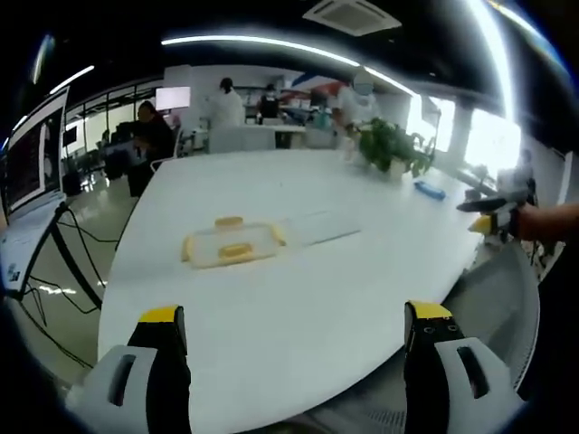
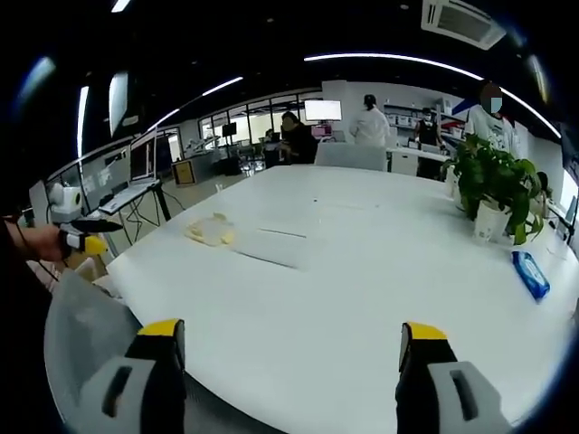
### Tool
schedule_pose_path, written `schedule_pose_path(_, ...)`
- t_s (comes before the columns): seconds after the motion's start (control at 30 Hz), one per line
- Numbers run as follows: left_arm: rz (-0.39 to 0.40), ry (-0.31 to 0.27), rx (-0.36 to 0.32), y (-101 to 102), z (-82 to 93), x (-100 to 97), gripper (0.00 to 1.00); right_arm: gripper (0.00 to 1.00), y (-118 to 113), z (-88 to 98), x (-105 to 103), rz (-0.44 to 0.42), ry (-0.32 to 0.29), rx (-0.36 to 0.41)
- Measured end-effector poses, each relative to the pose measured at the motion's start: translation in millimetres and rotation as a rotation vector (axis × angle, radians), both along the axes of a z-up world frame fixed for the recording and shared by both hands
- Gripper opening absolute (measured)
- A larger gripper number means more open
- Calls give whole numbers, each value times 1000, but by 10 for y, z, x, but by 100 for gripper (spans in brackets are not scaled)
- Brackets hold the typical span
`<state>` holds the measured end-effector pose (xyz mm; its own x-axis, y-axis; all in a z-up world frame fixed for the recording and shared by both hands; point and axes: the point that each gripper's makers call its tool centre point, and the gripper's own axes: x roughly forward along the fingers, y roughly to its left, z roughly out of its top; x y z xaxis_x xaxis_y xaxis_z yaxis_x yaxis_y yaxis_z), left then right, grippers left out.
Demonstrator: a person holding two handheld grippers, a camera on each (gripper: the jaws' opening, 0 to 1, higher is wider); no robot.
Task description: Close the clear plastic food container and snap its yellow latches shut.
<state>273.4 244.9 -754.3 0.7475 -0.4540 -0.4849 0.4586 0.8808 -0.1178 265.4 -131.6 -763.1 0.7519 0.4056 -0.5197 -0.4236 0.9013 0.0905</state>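
the clear plastic food container [image 1: 233,242] lies toward the left part of the white desk [image 1: 298,307], well apart from both tools; in the right gripper view it is a small pale shape [image 2: 210,230] at the far left of the desk. its yellow latches [image 1: 235,250] show on the near and far sides, and a clear flat lid [image 1: 317,226] seems to lie just beside it on the right. the left tool [image 1: 294,325] stands wide and holds nothing; the right tool [image 2: 288,344] is likewise wide and empty.

risks, as a judgement: the container looks light, so a push on 1 latch could slide it across the smooth desk; a lid set askew would stop the latches from snapping.

no brand or writing can be read; the blue pack [image 2: 530,274] near the potted plant [image 2: 493,185] is too blurred.
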Motion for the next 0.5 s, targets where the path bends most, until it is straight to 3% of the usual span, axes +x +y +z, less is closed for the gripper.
schedule_pose_path(0.5,-7,7,-15,27,-75,3,99,100,-14,59,-35,-23,0,-9)
